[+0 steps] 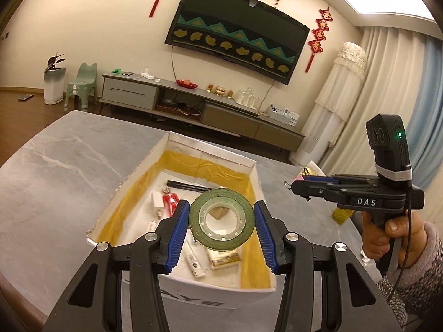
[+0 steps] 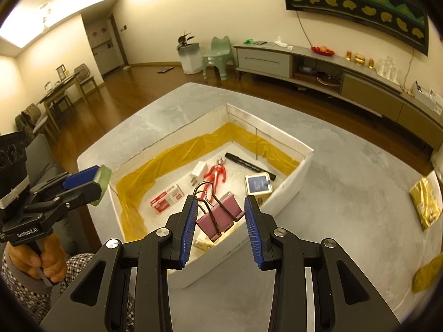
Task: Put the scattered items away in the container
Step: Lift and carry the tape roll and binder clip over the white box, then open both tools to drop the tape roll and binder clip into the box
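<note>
Both grippers are black with ribbed blue finger pads and silver pivot screws; the right gripper (image 1: 288, 185) bears "DAS", a green light and a black cable, the left gripper (image 2: 101, 185) reads "GenRobot.AI", and both sleeves are checked knit

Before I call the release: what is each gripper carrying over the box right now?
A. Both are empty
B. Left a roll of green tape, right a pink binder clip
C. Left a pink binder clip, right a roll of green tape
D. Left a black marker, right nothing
B. The left gripper has the roll of green tape between its blue pads, and the right gripper grips the pink binder clip, both above the white box.
</note>
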The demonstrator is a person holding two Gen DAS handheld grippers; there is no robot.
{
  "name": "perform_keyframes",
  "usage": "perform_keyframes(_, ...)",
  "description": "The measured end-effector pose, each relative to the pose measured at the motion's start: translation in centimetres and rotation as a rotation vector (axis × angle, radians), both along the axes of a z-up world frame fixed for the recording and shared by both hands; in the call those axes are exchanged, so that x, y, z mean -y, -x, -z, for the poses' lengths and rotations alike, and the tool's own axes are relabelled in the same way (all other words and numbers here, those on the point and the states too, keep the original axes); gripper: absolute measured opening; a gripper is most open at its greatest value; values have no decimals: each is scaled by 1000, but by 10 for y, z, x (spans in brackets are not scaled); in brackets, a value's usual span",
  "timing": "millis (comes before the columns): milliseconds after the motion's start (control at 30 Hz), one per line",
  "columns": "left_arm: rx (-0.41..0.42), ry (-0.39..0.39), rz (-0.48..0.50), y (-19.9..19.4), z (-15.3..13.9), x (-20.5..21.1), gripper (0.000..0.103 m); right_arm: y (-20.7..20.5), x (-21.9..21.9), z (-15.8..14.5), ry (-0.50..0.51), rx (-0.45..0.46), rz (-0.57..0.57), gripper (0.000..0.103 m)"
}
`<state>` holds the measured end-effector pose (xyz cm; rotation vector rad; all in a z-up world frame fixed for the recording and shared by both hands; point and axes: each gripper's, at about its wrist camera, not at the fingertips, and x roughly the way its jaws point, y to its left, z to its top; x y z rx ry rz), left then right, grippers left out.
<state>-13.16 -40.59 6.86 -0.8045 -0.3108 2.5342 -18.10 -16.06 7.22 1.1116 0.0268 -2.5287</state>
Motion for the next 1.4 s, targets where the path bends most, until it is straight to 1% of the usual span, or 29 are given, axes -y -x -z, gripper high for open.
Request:
perform_keyframes(133, 16, 22, 14, 7, 4, -5, 49, 18, 6, -1, -17, 15, -15, 37)
perform_keyframes(267, 28, 83, 38, 12, 11, -21, 49, 38, 11, 2, -33, 41, -30, 37)
perform_keyframes(467, 47, 140, 52, 24, 21, -32, 49, 67, 24, 12, -53, 91, -60, 37)
perform_keyframes(600, 76, 164, 54, 34, 30, -35, 49, 89, 34, 19, -53, 141, -77, 37)
perform_keyframes(767, 114, 183, 47, 45, 41, -32, 49, 119, 44, 36, -51, 222, -82, 37)
perform_keyframes(933, 131, 189, 56, 53, 48, -31, 49, 144, 53, 50, -80, 270, -80, 37)
perform_keyframes(1067, 144, 195, 60, 62, 53, -32, 49, 163, 59, 60, -106, 285, -73, 37)
perform_keyframes(1100, 149, 194, 59, 64, 56, -31, 49, 168, 60, 63, -114, 285, -68, 39)
perform_keyframes(1133, 153, 186, 58, 67, 58, -30, 50, 173, 60, 67, -117, 286, -67, 39)
perform_keyframes(1167, 164, 174, 56, 70, 61, -28, 57, 178, 61, 72, -117, 297, -69, 39)
perform_keyframes(1233, 172, 156, 34, 72, 66, -22, 63, 185, 57, 80, -111, 317, -44, 40)
perform_keyframes(1400, 173, 109, 3, 71, 65, -4, 63, 183, 49, 85, -92, 329, -30, 40)
